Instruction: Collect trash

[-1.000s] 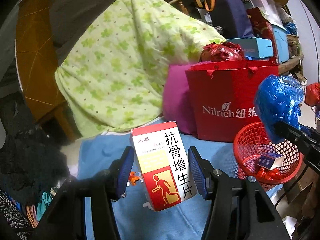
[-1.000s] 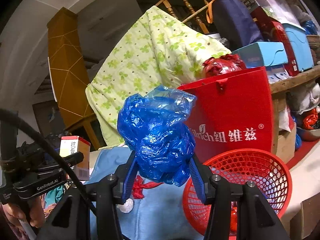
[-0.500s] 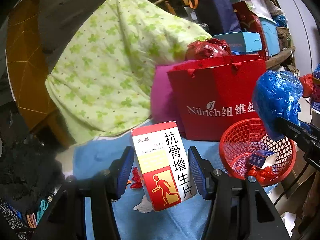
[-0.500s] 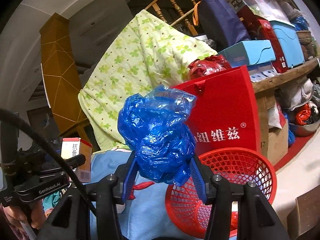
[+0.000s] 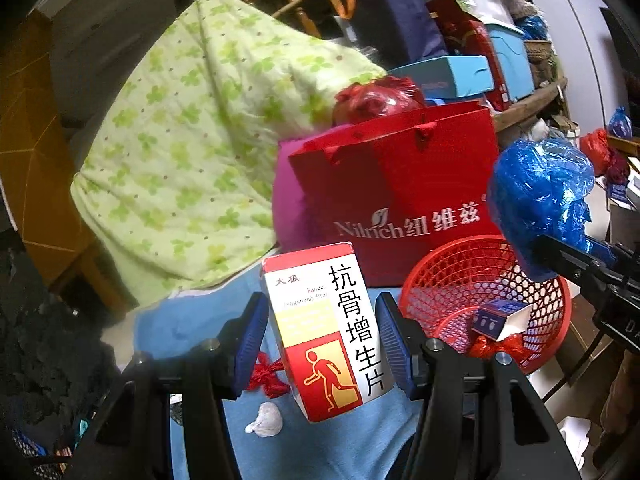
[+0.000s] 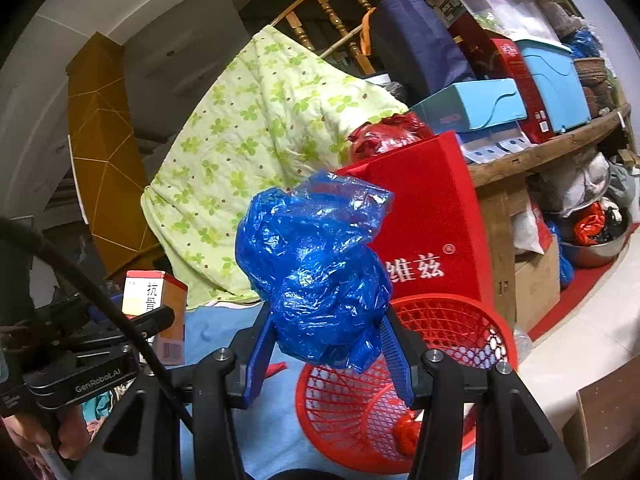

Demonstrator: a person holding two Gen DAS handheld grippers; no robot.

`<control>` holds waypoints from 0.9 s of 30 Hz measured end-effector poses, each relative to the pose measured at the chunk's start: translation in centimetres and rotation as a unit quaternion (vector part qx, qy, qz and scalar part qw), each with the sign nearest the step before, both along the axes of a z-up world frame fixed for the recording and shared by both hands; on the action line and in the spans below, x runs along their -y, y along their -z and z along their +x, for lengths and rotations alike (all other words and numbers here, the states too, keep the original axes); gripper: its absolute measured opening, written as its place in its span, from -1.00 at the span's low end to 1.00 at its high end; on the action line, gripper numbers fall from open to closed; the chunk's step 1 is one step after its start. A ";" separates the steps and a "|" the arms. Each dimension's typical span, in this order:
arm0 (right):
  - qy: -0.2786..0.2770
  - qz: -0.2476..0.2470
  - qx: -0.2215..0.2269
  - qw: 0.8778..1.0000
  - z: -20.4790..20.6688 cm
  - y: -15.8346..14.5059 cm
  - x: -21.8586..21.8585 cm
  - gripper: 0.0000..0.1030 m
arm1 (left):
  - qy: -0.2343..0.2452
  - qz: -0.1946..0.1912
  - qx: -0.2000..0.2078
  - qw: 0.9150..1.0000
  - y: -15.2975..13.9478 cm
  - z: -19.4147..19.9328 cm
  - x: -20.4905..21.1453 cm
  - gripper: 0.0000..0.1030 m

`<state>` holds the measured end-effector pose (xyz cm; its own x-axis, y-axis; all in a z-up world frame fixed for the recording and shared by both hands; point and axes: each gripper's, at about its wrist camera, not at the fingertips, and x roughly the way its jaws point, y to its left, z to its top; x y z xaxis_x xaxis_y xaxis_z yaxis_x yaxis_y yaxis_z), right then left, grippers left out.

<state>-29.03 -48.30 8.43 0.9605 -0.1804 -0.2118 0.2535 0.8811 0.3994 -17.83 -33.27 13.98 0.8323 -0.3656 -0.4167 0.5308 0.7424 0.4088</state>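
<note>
In the upper middle of your left wrist frame stands one red paper bag (image 5: pixel 400 196) with a red plastic bundle (image 5: pixel 376 98) showing above its rim, and at the lower right, just in front of it, one red mesh basket (image 5: pixel 448 280) that holds one small blue box (image 5: pixel 500 318) and one red crumpled wrapper (image 5: pixel 496 348). Your left gripper (image 5: pixel 320 332) has its jaws clamped on one red-and-white medicine box (image 5: pixel 326 328) at the lower centre, over the blue cloth (image 5: pixel 200 320) where one red scrap (image 5: pixel 266 376) and one white wad (image 5: pixel 266 420) lie. Your right gripper (image 6: pixel 326 344) is clamped on one crumpled blue plastic bag (image 6: pixel 316 268) in the middle of the right wrist frame, above the basket's near rim.
</note>
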 end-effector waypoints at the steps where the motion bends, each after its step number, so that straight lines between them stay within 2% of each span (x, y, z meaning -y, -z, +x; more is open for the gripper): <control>1: 0.004 0.001 -0.001 1.000 -0.2 0.1 0.3 0.06 | 0.004 0.002 -0.001 1.000 0.1 -0.1 0.4 0.11; 14: 0.026 0.026 -0.020 0.999 -1.0 1.9 2.6 0.08 | 0.042 0.029 -0.010 0.999 2.0 -0.7 4.5 0.11; 16: 0.032 0.037 -0.029 0.998 -0.9 2.4 3.2 0.08 | 0.057 0.025 -0.029 0.998 2.4 -0.3 5.0 0.11; 18: 0.031 0.053 -0.037 0.997 -0.7 2.9 3.8 0.12 | 0.082 0.013 -0.073 0.994 3.1 0.7 5.5 0.12; 21: 0.028 0.088 -0.044 0.995 -0.3 4.0 4.9 0.32 | 0.136 -0.006 -0.129 0.982 4.3 1.9 6.1 0.13; 22: 0.024 0.099 -0.043 0.994 -0.2 4.3 5.3 0.32 | 0.147 -0.007 -0.141 0.979 4.7 2.2 6.3 0.13; 25: 0.018 0.127 -0.045 0.991 0.1 5.2 6.0 0.33 | 0.159 -0.007 -0.154 0.975 5.6 2.7 6.6 0.24; 27: 0.023 0.128 -0.047 0.990 0.2 5.3 6.0 0.33 | 0.156 -0.004 -0.147 0.977 5.9 2.8 6.5 0.30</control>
<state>-28.84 -54.34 3.15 0.9266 -0.1520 -0.3439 0.3373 0.7405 0.5813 -15.00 -39.72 8.12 0.5247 -0.5874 -0.6162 0.8255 0.5279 0.1998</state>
